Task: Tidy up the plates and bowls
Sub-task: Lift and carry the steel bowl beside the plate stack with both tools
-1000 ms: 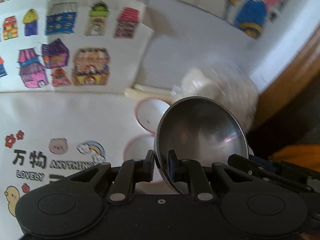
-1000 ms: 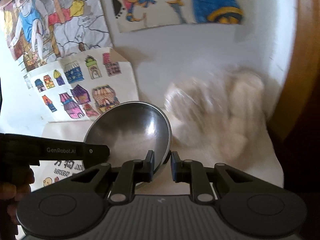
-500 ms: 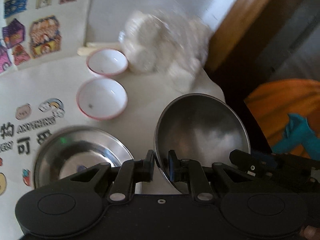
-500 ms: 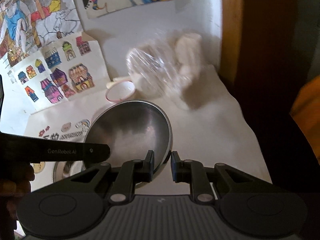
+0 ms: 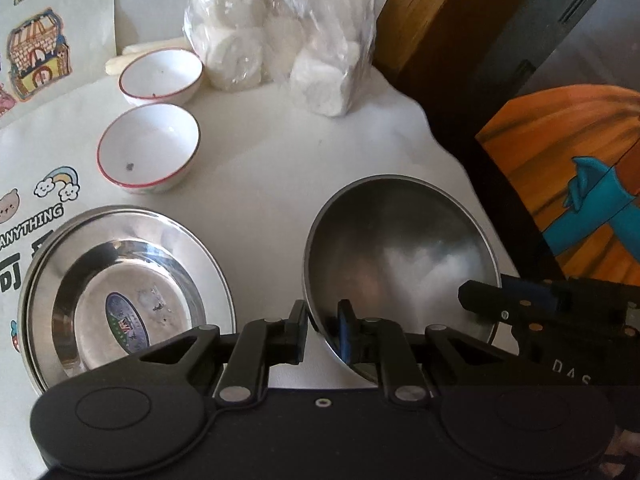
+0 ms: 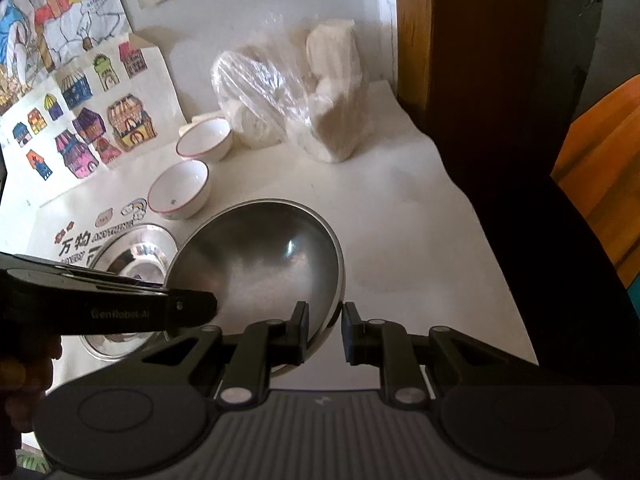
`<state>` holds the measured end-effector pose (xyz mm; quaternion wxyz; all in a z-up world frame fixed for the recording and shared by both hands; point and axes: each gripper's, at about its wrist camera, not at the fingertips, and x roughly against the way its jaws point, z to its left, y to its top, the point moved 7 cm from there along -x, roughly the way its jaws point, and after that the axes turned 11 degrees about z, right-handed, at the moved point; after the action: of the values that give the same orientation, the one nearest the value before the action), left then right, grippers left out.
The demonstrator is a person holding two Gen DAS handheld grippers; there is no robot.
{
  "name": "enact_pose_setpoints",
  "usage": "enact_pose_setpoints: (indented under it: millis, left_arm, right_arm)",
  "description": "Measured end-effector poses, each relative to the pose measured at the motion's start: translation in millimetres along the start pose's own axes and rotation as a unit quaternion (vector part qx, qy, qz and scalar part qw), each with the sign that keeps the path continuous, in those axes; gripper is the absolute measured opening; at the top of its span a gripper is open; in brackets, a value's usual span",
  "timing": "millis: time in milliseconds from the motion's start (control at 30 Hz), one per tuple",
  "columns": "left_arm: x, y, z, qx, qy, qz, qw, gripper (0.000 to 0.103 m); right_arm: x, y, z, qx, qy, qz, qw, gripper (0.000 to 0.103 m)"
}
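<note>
A large steel bowl (image 5: 400,264) hangs tilted over the white table, held by both grippers at opposite sides of its rim. My left gripper (image 5: 322,332) is shut on the rim's left side, one finger inside the bowl. My right gripper (image 6: 325,332) is shut on the rim's right side of the same bowl (image 6: 260,260). A stack of steel plates (image 5: 120,292) lies just left of the bowl. Two white bowls with red rims (image 5: 150,148) (image 5: 160,76) stand behind the plates. In the right wrist view, the left gripper's body (image 6: 120,308) hides part of the plates (image 6: 132,256).
A clear plastic bag of white rolls (image 5: 280,28) sits at the back by the wall. A wooden post (image 5: 424,20) and the table's right edge (image 6: 500,264) bound the surface. Coloured drawings (image 6: 80,92) hang on the wall, and a printed mat (image 5: 36,216) lies at left.
Both views swung down from the wall drawings to the table, carrying the steel bowl along. The steel plates and both white bowls came into view. Both grips stayed the same.
</note>
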<state>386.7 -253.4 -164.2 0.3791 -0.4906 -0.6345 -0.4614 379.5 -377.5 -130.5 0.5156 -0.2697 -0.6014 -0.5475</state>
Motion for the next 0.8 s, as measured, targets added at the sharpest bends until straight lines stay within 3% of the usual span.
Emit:
enact_pose_setpoints:
  millis: [367,800]
  left_arm:
    - [-18,21,10,0.041,0.029,0.021,0.9985,0.019]
    - [-37,39,21,0.105,0.069,0.02,0.9919,0.019]
  right_arm:
    - [-35,34,-7,0.06,0.034,0.042,0.997,0.019]
    - [-66,72,-12,0.162,0.07,0.072,0.982,0.02]
